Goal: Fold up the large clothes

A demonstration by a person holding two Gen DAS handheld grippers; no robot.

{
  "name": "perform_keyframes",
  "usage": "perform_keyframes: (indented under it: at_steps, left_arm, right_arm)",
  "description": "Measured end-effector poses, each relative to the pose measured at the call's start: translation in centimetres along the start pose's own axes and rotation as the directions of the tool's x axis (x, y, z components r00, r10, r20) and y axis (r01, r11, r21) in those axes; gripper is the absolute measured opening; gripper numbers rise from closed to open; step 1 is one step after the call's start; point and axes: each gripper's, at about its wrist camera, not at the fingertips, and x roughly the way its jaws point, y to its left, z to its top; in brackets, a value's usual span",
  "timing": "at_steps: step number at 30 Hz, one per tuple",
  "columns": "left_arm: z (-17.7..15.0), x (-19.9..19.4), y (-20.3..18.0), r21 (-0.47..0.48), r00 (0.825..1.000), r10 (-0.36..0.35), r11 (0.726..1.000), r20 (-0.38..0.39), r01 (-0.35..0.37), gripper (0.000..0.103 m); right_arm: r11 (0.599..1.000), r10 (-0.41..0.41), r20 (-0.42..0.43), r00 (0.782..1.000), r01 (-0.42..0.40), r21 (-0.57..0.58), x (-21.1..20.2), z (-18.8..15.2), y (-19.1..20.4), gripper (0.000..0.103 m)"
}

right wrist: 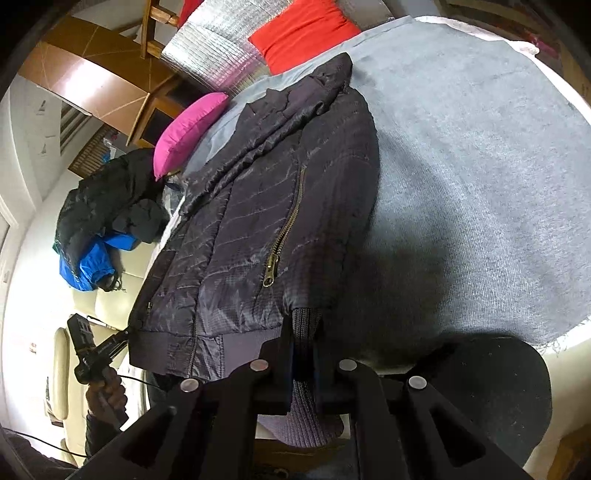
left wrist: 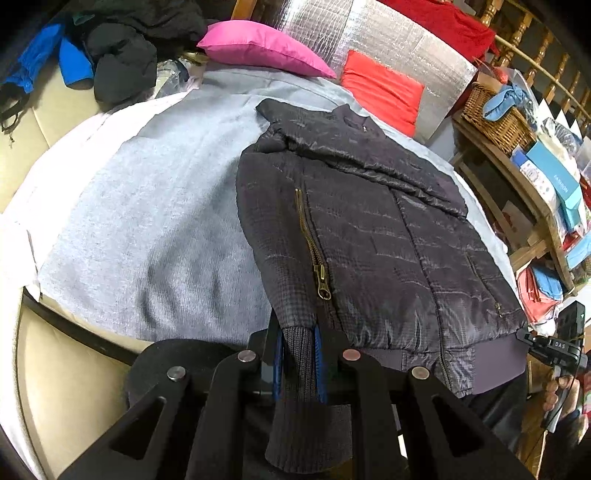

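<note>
A dark quilted jacket (left wrist: 369, 229) (right wrist: 258, 206) lies front up on a grey blanket (left wrist: 147, 206) (right wrist: 461, 184), collar at the far end. A brass zipper (left wrist: 314, 258) (right wrist: 280, 243) runs toward its near edge. My left gripper (left wrist: 299, 354) is shut on a ribbed knit band (left wrist: 301, 369) at the jacket's near edge. My right gripper (right wrist: 304, 343) is shut on a ribbed knit band (right wrist: 304, 325) in the same way. At the right edge of the left wrist view, the right gripper (left wrist: 522, 334) meets the hem's corner. The left gripper (right wrist: 127, 332), held by a hand (right wrist: 107, 395), shows at the left of the right wrist view.
A pink cushion (left wrist: 258, 48) (right wrist: 188, 133) and a red cushion (left wrist: 384, 92) (right wrist: 303, 29) lie beyond the collar against a silver quilted panel (left wrist: 388, 40). A heap of black and blue clothes (left wrist: 110, 55) (right wrist: 103, 221) sits to the left. Wooden shelves with a wicker basket (left wrist: 495, 118) stand at the right.
</note>
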Motion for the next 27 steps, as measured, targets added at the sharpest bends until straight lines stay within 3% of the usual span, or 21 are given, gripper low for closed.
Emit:
perform_keyframes:
  at_steps: [27]
  left_arm:
    - [0.60,-0.19,0.43,-0.053,0.999,-0.048,0.997,0.010,0.049,0.015]
  right_arm:
    - [0.996,0.085,0.042,0.996,-0.086,0.021,-0.91,0.71,0.38,0.008]
